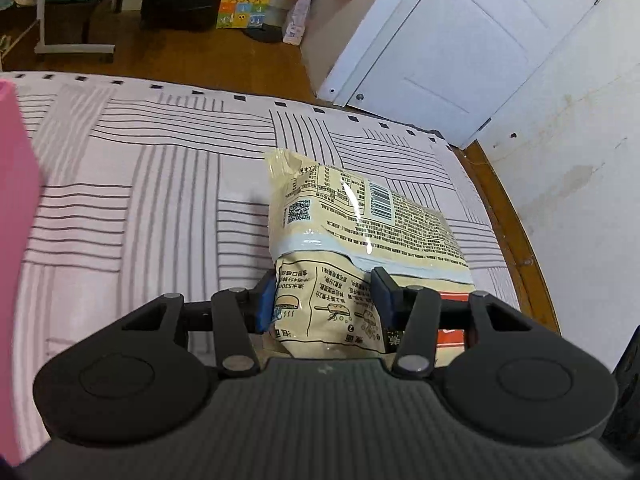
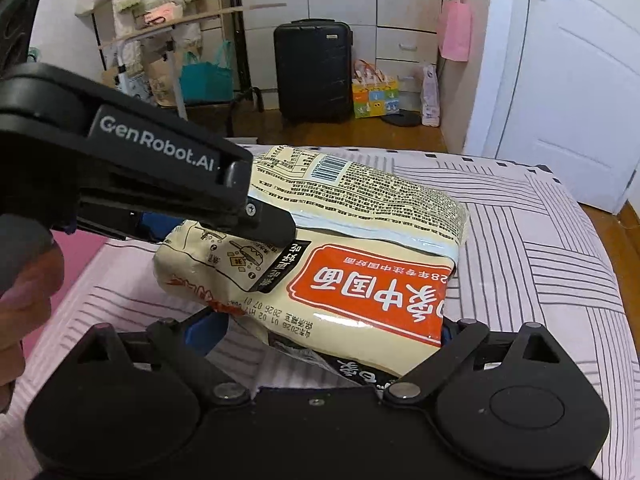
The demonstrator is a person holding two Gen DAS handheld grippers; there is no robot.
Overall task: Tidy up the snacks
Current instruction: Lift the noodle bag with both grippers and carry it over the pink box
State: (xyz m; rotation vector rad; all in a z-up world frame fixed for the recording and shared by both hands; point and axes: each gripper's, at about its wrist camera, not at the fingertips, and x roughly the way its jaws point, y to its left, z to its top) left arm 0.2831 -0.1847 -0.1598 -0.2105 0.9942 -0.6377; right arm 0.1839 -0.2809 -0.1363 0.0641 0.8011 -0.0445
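A large cream noodle pack (image 1: 360,216) with black print and an orange label (image 2: 372,304) hangs tilted just above the striped bed sheet (image 1: 152,184). My left gripper (image 1: 324,304) is shut on its near end, blue pads pressing in from both sides. In the right wrist view that left gripper (image 2: 168,172) comes in from the left and bites the pack's upper left corner. My right gripper (image 2: 326,332) is shut on the pack's lower edge, with the orange label between its fingers. The underside of the pack is hidden.
A pink box (image 1: 16,240) stands on the bed at the left. A hand (image 2: 16,312) holds the left gripper. Beyond the bed's foot are wooden floor, a black suitcase (image 2: 312,68), a colourful bag (image 2: 374,96) and a white door (image 2: 568,80). A white wall (image 1: 568,168) runs along the bed's right side.
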